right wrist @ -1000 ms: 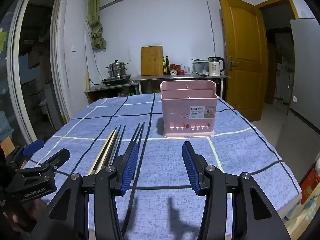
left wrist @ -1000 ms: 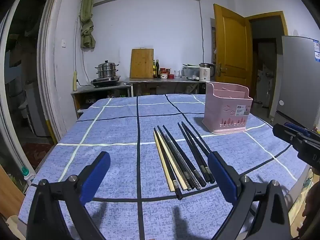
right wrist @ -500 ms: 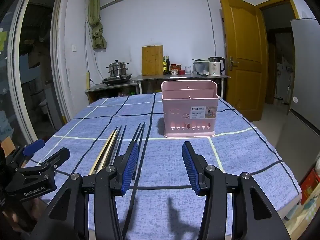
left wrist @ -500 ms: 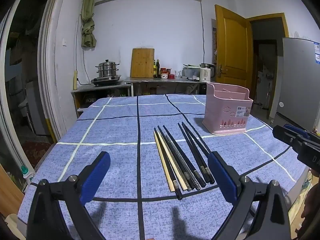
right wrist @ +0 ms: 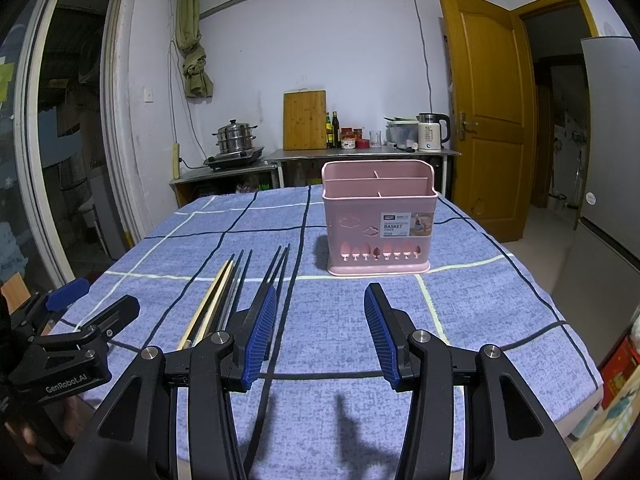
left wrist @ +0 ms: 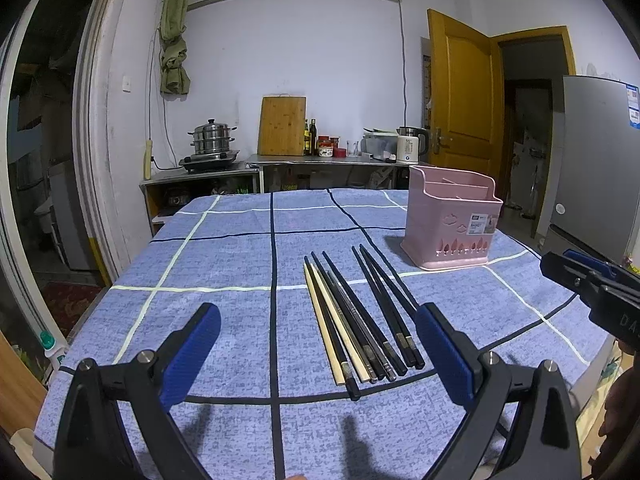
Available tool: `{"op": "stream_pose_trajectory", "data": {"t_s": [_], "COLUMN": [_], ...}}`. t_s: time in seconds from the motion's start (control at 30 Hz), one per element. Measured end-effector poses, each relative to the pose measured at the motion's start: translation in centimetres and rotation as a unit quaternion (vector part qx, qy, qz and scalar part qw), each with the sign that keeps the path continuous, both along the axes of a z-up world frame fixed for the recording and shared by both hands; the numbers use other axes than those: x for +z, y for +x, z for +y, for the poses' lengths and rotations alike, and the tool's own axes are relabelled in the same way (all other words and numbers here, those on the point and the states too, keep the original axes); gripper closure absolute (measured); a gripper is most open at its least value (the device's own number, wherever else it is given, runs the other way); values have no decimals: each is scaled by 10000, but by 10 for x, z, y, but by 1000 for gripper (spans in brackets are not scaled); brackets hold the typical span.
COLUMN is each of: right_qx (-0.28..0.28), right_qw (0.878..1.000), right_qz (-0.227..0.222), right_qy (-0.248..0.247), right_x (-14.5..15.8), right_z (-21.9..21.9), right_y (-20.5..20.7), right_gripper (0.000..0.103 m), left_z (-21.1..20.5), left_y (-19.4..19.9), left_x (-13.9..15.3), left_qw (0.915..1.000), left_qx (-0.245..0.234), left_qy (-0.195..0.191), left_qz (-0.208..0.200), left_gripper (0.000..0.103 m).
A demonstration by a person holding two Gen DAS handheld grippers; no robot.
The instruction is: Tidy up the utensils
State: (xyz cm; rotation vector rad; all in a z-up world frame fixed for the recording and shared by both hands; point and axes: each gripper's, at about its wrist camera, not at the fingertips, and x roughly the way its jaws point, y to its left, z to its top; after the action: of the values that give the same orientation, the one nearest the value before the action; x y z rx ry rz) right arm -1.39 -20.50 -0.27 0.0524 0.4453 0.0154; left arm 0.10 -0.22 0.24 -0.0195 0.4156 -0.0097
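Note:
Several chopsticks [left wrist: 360, 320], mostly black with two pale wooden ones, lie side by side on the blue checked tablecloth [left wrist: 224, 264]. A pink divided utensil basket [left wrist: 452, 224] stands upright beyond them to the right. My left gripper [left wrist: 320, 336] hovers wide open at the near ends of the chopsticks, holding nothing. In the right wrist view the basket [right wrist: 378, 220] is straight ahead and the chopsticks [right wrist: 236, 292] lie to the left, partly behind the left finger. My right gripper [right wrist: 320, 316] is open and empty, short of the basket.
The table's near edge lies just below both grippers, and its right edge drops to the floor [right wrist: 592, 280]. A counter [left wrist: 320, 160] with a steamer pot, cutting board, bottles and kettle stands behind the table. A wooden door [right wrist: 484, 120] and fridge [right wrist: 612, 152] are at right.
Both views have shifted very slightly; the basket appears a touch nearer in the right wrist view. The chopsticks, basket and both open grippers are otherwise as before.

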Motion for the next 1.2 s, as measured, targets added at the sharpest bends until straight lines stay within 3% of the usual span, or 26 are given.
{"op": "stream_pose_trajectory", "data": {"t_s": [1.2], "right_qx": [33], "right_qw": [10000], "right_qz": [34], "right_qy": [42], "right_x": [2], "right_z": [5], "right_y": [2], "right_gripper": [56], "left_z": [-1], "left_y": [-2], "left_x": [0], "left_qw": [10000], "left_qx": [-51], "left_qy": [-22], "left_qz": [-3], "left_gripper": [3]}}
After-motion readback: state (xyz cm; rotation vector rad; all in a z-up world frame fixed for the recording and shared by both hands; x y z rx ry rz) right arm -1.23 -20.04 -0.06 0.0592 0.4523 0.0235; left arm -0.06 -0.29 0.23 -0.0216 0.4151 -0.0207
